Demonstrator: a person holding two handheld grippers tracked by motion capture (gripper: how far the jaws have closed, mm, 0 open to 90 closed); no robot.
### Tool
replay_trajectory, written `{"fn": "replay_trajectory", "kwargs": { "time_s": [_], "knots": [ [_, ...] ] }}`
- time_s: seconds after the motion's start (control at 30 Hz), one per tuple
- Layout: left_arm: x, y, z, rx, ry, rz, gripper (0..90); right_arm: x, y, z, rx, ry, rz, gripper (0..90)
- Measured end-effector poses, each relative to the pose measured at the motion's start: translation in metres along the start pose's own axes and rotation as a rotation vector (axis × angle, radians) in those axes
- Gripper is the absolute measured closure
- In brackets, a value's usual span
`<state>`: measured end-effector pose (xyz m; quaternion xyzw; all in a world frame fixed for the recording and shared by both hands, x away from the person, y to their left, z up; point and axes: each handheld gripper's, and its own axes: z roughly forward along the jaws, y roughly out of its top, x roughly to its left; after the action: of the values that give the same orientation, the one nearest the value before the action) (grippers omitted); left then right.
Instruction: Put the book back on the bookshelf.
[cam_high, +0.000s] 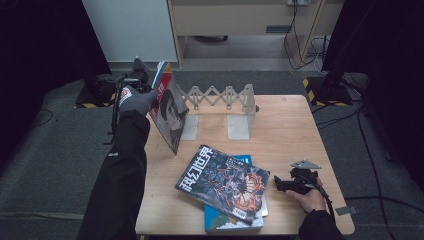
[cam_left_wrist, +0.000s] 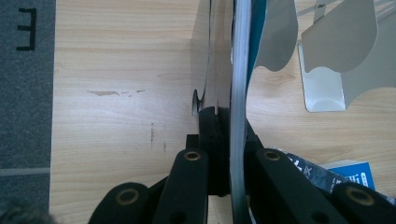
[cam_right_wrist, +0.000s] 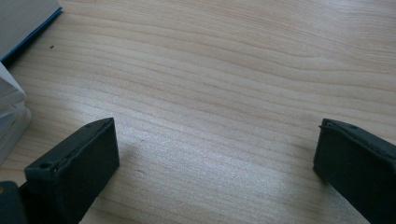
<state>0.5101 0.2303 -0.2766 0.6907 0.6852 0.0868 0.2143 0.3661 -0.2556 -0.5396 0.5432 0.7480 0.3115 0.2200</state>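
Observation:
A magazine (cam_high: 168, 114) with a face on its cover stands tilted over the table's left side, held up by its top edge. My left gripper (cam_high: 141, 80) is shut on that edge. In the left gripper view the magazine's edge (cam_left_wrist: 238, 84) runs upward between the two black jaws, and my left gripper (cam_left_wrist: 228, 116) pinches it. My right gripper (cam_high: 283, 185) rests low on the table at the right front, in a hand. In the right gripper view my right gripper (cam_right_wrist: 217, 154) is open over bare wood with nothing between the jaws.
A grey metal expanding book rack (cam_high: 220, 107) stands at the table's back middle. A dark-covered magazine (cam_high: 223, 183) lies on a blue book (cam_high: 235, 220) at the front centre. The blue book's corner (cam_right_wrist: 28, 23) lies to the left of the right gripper. Cables lie on the floor behind.

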Motion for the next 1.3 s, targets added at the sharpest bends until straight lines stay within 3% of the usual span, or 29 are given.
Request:
{"fn": "replay_trajectory", "kwargs": {
  "time_s": [0.4, 0.67, 0.97, 1.23, 1.27, 1.3],
  "knots": [
    [0.003, 0.011, 0.006, 0.028, 0.014, -0.029, 86.1, 0.0, 0.0, 0.0, 0.0, -0.001, -0.01, 0.4],
    [0.009, 0.014, 0.009, 0.03, 0.013, -0.098, 86.0, 0.0, 0.0, 0.0, -0.002, -0.001, -0.004, 0.4],
    [0.005, 0.015, 0.011, 0.019, -0.001, -0.086, 85.4, 0.0, 0.0, 0.0, -0.002, -0.001, -0.007, 0.4],
    [0.012, 0.013, 0.014, 0.008, -0.076, -0.084, 83.5, 0.0, 0.0, 0.0, -0.001, 0.001, -0.018, 0.4],
    [0.015, 0.012, 0.013, 0.008, -0.093, -0.068, 83.1, 0.0, 0.0, 0.0, -0.002, 0.001, -0.018, 0.4],
    [0.018, 0.01, 0.013, -0.001, -0.146, -0.059, 80.4, 0.0, 0.0, 0.0, -0.001, 0.001, -0.018, 0.4]
  ]
}}
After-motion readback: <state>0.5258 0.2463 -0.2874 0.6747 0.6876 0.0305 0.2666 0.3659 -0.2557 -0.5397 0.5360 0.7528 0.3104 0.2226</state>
